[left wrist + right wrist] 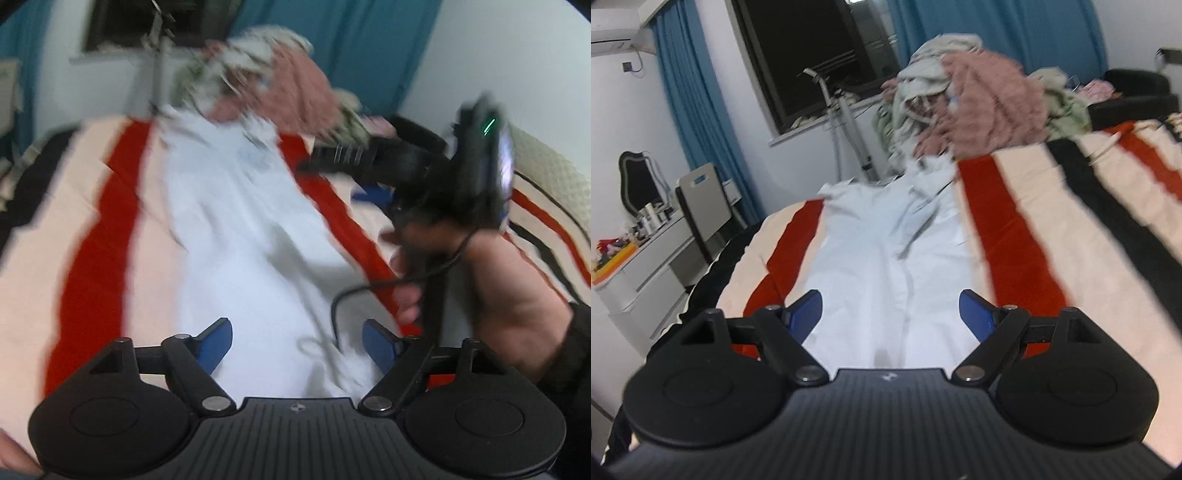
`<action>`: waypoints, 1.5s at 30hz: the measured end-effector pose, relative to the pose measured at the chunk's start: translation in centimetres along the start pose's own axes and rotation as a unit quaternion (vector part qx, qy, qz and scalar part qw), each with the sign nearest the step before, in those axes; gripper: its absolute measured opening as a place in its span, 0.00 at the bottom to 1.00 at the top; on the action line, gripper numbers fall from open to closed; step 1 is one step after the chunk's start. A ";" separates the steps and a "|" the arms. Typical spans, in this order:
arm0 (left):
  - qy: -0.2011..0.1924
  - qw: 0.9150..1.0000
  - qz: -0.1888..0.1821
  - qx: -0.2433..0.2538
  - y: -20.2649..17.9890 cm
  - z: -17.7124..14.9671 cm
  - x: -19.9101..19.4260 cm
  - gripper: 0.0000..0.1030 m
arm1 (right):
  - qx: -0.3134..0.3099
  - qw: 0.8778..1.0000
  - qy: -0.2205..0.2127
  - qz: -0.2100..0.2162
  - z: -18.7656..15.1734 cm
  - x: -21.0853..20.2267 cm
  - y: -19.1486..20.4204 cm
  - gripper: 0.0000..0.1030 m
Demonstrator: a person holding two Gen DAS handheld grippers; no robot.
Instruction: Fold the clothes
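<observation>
- Left gripper: blue fingers spread wide, nothing between the pads; pale garment lies below the gap.
- Right gripper: jaws likewise wide apart, empty, hovering over the near end of the same garment.
- White trousers: laid lengthwise on the bed, two legs side by side with a seam line down the middle, far end rumpled next to the laundry heap. Left wrist view is motion-blurred; fabric detail there cannot be read.
- Striped bedspread: cream, red and black bands, under the trousers on both sides.
- Clothes pile: pink fluffy item on top, with grey-green and white pieces, at the far end of the bed, touching the trousers' far end.
- Right hand seen from the left wrist view: wrapped around the other gripper's handle, black cable looping below it, dark sleeve at the wrist.
- Background: teal curtains, dark window, white desk to the left.
</observation>
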State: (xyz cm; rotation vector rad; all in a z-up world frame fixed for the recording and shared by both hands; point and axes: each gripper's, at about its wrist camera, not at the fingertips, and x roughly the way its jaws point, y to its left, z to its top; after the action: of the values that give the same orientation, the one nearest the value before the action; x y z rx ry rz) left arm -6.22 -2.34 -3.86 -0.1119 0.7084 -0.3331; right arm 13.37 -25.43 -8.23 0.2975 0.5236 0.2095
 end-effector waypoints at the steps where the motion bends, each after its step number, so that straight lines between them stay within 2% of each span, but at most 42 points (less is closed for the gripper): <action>1: -0.013 1.000 0.014 -0.003 0.6 0.3 -0.2 0.78 | -0.001 1.000 0.007 0.000 -0.4 1.5 0.4 0.80; 3: -0.023 0.999 0.030 -0.027 2.0 0.7 -0.1 0.78 | -0.002 1.000 0.020 0.001 -1.3 4.6 1.1 0.80; 7: -0.021 0.995 0.033 -0.089 4.6 1.0 0.2 0.78 | -0.084 0.995 0.040 -0.030 -3.7 9.3 2.4 0.81; 12: -0.015 0.992 0.029 -0.121 6.3 1.0 0.1 0.78 | -0.117 0.991 0.045 -0.040 -5.6 10.9 2.5 0.87; 23: -0.017 0.992 0.028 -0.119 5.9 0.3 0.7 0.78 | -0.093 0.994 0.043 -0.022 -5.7 10.9 1.6 0.92; 24: -0.018 0.992 0.028 -0.118 5.9 0.3 0.7 0.78 | -0.088 0.995 0.043 -0.015 -5.6 10.9 1.4 0.93; 25: -0.019 0.992 0.028 -0.118 5.9 0.2 0.7 0.78 | -0.082 0.996 0.044 -0.008 -5.6 10.9 1.2 1.00; 27: -0.021 0.992 0.029 -0.119 5.9 0.1 0.5 0.78 | -0.075 0.996 0.049 0.003 -5.5 11.0 1.1 1.00; 39: -0.034 0.993 0.030 -0.111 5.3 -0.3 -0.6 0.79 | -0.074 0.996 0.050 0.001 -5.6 11.1 1.2 1.00; 45: -0.036 0.992 0.017 -0.121 5.3 -0.4 -1.1 0.79 | -0.073 0.996 0.050 0.001 -5.6 11.0 1.2 1.00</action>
State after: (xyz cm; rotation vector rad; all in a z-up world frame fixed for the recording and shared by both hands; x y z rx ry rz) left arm -5.83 3.02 -4.58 -0.3399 0.6764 -0.2077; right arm 19.64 -20.06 -17.51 0.1449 0.6034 0.2645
